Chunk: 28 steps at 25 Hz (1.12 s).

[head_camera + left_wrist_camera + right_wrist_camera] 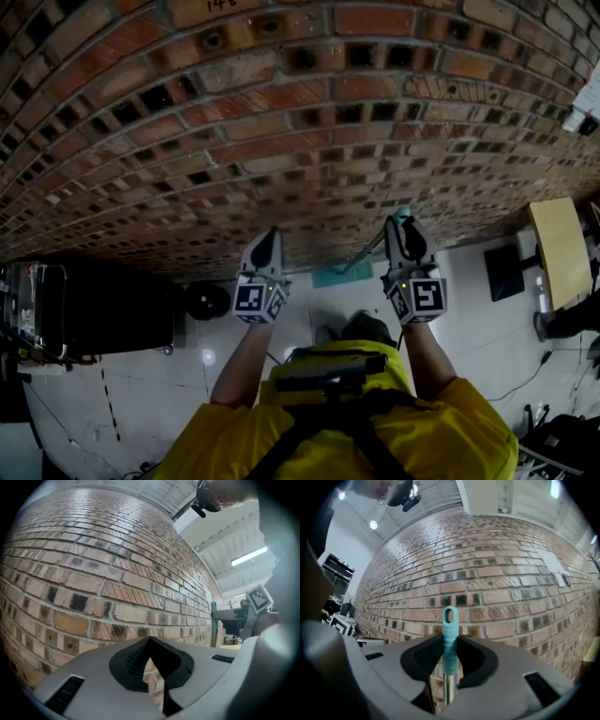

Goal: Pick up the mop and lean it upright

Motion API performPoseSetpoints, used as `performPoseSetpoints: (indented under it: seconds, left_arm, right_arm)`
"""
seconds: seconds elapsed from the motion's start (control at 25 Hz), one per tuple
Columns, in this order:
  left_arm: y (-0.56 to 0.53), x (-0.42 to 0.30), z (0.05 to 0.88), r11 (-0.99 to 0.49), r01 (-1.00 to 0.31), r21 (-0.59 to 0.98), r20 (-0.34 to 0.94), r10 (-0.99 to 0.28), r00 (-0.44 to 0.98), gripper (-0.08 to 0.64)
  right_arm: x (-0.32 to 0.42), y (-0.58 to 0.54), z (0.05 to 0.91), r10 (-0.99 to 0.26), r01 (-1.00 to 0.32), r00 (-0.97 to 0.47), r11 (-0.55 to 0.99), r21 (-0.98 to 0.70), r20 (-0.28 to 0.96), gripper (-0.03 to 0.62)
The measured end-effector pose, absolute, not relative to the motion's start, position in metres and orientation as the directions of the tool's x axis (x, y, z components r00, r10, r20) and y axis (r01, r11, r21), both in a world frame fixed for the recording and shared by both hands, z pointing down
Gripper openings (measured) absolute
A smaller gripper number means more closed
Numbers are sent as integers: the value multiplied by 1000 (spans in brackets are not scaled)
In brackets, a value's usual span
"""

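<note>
A teal-capped, silver-shafted mop (449, 639); a red-brown brick wall (281, 122) lined with pale mortar; the person's jacket (450, 431) bright yellow; the floor (169, 394) white.

A faint handwritten mark (222, 5) is showing on a brick at the top edge of the brick wall (281, 141) in the head view. It is reading roughly as 148, though the frame edge is cutting it off. The left marker cube (259, 300) and the right marker cube (419, 298) are carrying only black-and-white square patterns, and the white sheets (583, 111) on the wall at upper right are appearing too small to read.
</note>
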State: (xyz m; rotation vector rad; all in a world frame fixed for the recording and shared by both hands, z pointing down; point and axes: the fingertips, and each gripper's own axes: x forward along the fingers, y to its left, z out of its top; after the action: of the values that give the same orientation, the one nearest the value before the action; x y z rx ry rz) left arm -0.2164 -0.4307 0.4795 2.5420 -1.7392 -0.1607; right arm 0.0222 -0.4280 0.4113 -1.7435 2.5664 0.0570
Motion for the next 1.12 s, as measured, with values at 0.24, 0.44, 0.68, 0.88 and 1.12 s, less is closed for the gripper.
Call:
performPoseSetpoints:
  seconds: [0.24, 0.44, 0.68, 0.88, 1.12]
  left_arm:
    - [-423, -214, 484, -360, -930, 73, -23, -933, 359, 5]
    - [-417, -215, 488, -352, -931, 98, -17, -936, 352, 5]
    - [-414, -209, 491, -368, -922, 121, -24, -930, 368, 5]
    - [-416, -202, 499, -382, -916, 120, -6, -923, 384, 5]
    - [-418, -197, 513, -382, -917, 115, 19, -922, 387, 5]
  right_arm:
    - [20, -419, 391, -919, -923, -383, 384, 11, -92, 103]
    - [18, -411, 385, -916, -920, -391, 391, 19, -91, 102]
    - [23, -408, 387, -917, -920, -392, 392, 12, -79, 101]
    - [26, -417, 410, -919, -920, -392, 392, 8, -46, 101]
    - [23, -444, 493, -913, -915, -404, 404, -13, 60, 102]
